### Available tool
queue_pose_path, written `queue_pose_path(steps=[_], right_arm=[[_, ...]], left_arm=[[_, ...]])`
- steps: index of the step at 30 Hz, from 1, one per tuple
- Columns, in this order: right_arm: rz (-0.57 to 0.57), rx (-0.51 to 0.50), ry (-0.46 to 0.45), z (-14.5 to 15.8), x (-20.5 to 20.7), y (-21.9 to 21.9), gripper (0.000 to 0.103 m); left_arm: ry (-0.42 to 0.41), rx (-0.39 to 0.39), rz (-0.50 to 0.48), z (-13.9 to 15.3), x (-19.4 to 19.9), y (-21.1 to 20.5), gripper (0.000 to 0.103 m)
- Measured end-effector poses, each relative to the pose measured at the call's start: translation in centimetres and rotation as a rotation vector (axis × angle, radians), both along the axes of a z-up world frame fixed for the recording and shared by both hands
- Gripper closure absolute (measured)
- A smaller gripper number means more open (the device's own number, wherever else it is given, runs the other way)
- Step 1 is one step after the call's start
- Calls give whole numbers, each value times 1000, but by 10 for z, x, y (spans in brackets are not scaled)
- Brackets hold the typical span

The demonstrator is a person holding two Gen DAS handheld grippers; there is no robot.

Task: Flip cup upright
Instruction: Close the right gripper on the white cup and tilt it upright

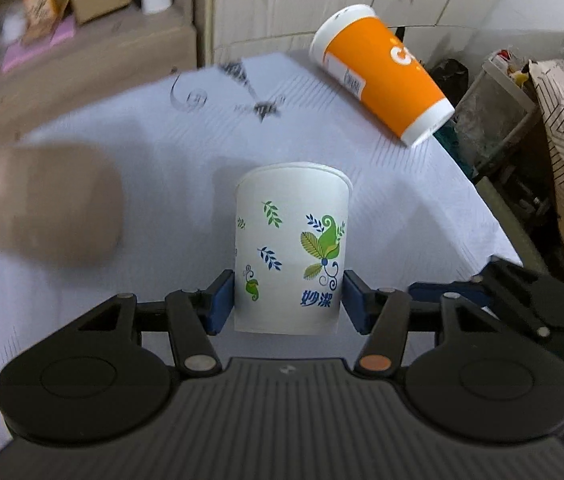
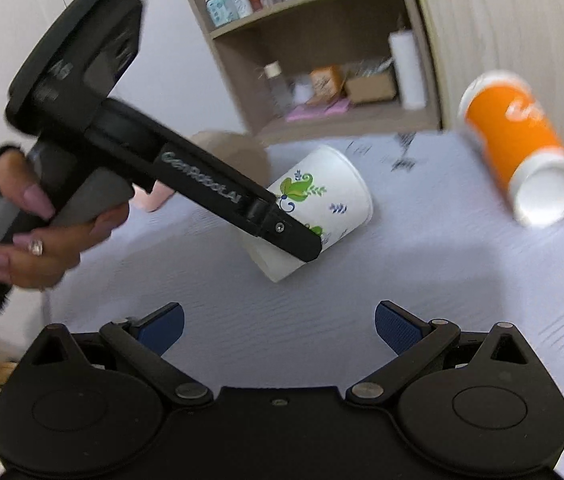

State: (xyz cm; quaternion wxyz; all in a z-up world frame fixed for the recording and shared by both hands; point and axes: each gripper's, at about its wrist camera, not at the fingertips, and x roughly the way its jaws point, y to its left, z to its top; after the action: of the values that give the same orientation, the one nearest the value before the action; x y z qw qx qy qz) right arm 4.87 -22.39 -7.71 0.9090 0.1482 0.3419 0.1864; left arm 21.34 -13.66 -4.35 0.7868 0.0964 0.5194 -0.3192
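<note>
Your left tongs (image 1: 288, 300): blue pads pressed on both sides of cup (image 1: 292, 252), closed on it near its base. Your left hand (image 2: 30, 220) wraps grey handle, fingers curled, ring on one finger; tool angled down to right. Your right tongs (image 2: 278, 322): jaws spread wide, nothing between pads.

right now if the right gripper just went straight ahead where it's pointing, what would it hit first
Probably the white leaf-print cup that the left gripper holds tilted above the table, or that gripper's own finger. The right gripper is open and empty. Depth is unclear.
</note>
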Motion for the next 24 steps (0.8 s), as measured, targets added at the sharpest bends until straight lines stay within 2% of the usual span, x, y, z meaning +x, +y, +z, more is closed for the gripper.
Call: queue_pose_path(steps=[3,8,17,20,24], right_arm=[[41,6,-9,3,-5,9,0],[74,-18,-28,8,-9,25,0],[77,-2,13,0,2,29,0],[77,45,23,-1,4,23,0],[67,75,40,1,10,19,0]], left_arm=[[65,-35,42,0,-9,18,47],[113,-79,91,1,-23,34,47],[146,-74,89,-9,-29,27,46],[169,-123,100,-7,-26,37,35],[162,-152,91,-4,-27,46,29]])
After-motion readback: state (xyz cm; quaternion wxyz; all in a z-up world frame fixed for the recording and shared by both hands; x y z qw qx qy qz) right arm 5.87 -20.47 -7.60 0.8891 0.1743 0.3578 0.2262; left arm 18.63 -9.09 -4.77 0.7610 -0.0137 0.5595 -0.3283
